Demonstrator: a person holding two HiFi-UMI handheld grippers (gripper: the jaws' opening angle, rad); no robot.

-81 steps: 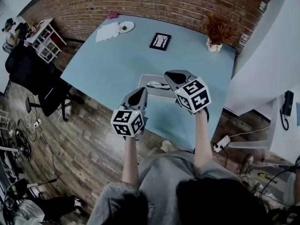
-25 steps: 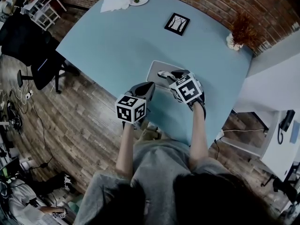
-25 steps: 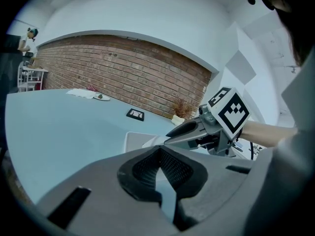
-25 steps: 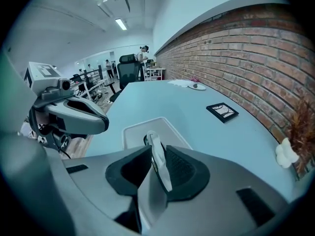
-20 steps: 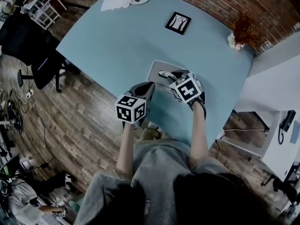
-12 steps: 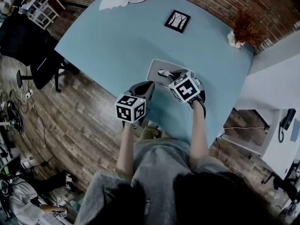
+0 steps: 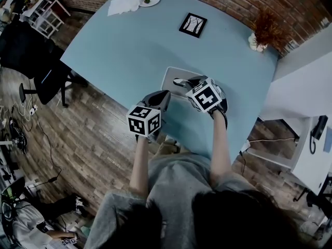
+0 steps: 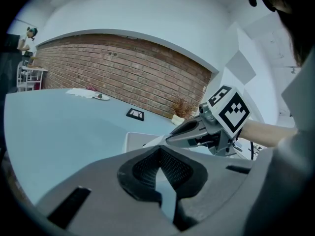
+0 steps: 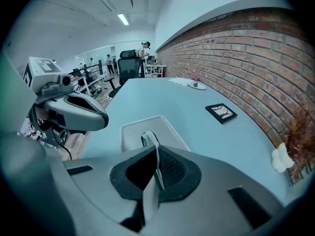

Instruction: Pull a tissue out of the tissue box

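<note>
A flat pale-grey tissue box (image 7: 168,78) lies on the light blue table (image 7: 119,51), near its front edge. My right gripper (image 7: 190,82) sits over the box's slot, shut on a white tissue (image 9: 149,140). The tissue runs up from the slot as a strip between the jaws. In the right gripper view the box (image 9: 133,129) lies just beyond the right gripper (image 9: 156,149). My left gripper (image 7: 165,94) hovers shut and empty beside the box's near left corner. In the left gripper view its tips (image 8: 160,152) point at the box (image 8: 134,139) and the right gripper (image 8: 171,138).
At the back of the table are a black picture frame (image 7: 190,24), a dried plant in a white pot (image 7: 258,35), a small plate (image 7: 149,0) and white paper (image 7: 124,5). A black office chair (image 7: 31,56) stands left of the table on the wooden floor.
Since the earliest frame my right gripper has come down onto the box's slot. Over the last second both grippers have stayed almost still.
</note>
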